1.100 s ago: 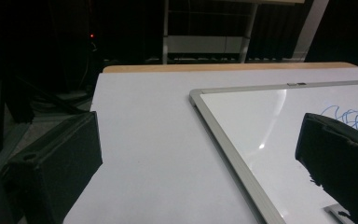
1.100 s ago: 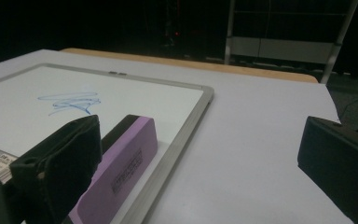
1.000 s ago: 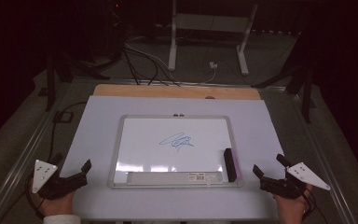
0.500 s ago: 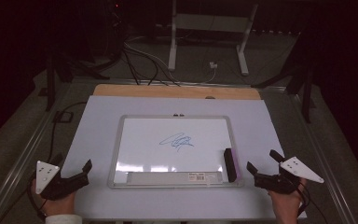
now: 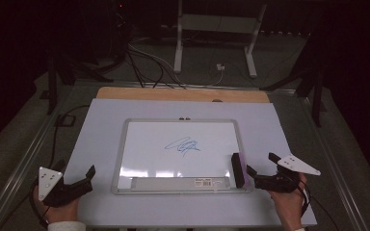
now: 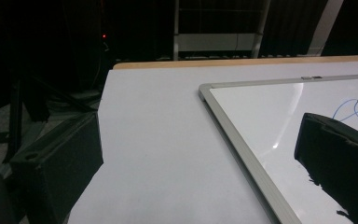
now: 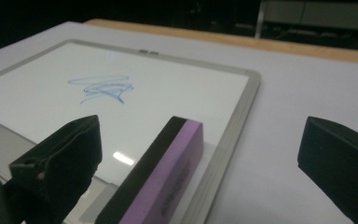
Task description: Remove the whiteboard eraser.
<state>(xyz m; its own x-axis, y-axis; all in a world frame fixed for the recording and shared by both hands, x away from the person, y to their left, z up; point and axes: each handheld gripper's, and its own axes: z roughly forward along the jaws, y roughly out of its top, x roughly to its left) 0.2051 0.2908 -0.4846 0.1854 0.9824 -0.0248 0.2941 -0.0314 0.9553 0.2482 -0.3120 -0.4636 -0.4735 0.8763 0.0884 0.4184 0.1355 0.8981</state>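
Note:
A whiteboard [image 5: 183,120] with a grey frame lies flat in the middle of the white table cover. A blue scribble [image 5: 183,146] marks its centre. An eraser [image 5: 240,169], purple with a black felt side, rests along the board's right edge. My right gripper [image 5: 260,163] is open just right of the eraser, jaws pointing left at it. In the right gripper view the eraser [image 7: 161,179] lies between the spread jaws, closer to the left one, with the scribble [image 7: 100,88] beyond. My left gripper [image 5: 75,168] is open and empty, left of the board's frame [image 6: 228,126].
A white cover [image 5: 101,125] tops the table, with a wooden strip [image 5: 173,94] along its far edge. Cables [image 5: 144,62] and a white stand [image 5: 217,29] sit on the dark floor behind. Metal rails run along both table sides.
My right gripper has moved left, closing in on the eraser at the board's right edge. The left gripper has barely shifted.

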